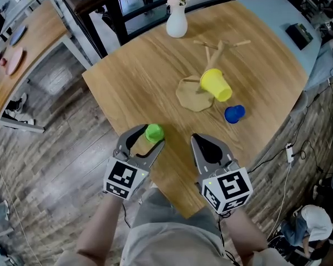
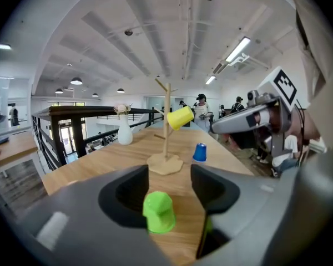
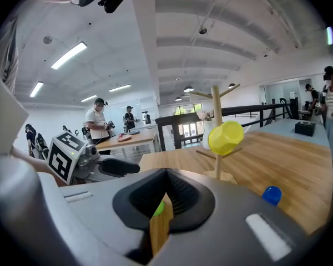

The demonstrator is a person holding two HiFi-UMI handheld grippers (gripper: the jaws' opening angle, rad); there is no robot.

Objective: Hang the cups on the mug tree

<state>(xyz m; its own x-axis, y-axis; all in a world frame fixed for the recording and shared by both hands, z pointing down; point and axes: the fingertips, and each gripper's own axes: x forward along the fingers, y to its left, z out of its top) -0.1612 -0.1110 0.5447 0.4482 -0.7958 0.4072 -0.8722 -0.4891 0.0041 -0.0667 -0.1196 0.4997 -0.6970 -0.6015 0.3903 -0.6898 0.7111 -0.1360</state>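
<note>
A white vase (image 1: 176, 22) with flowers is standing at the far edge of the wooden table (image 1: 127, 87). Nearer, the mug tree (image 1: 212, 53) is carrying a tilted yellow cup (image 1: 216, 85), and a blue cup (image 1: 234, 113) is sitting just beside its base. The left gripper (image 1: 149, 137) is holding its jaws spread around the green cup (image 1: 154, 132) without pressing it. That small, bright cup is standing mouth-down near the table's near edge. The right gripper (image 1: 195, 140) is keeping its jaws pressed together, empty.

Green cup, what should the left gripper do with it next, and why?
Probably close the left gripper on the green cup: it stands upside down on the table between the open jaws, not yet gripped. The yellow cup already hangs on the mug tree.
</note>
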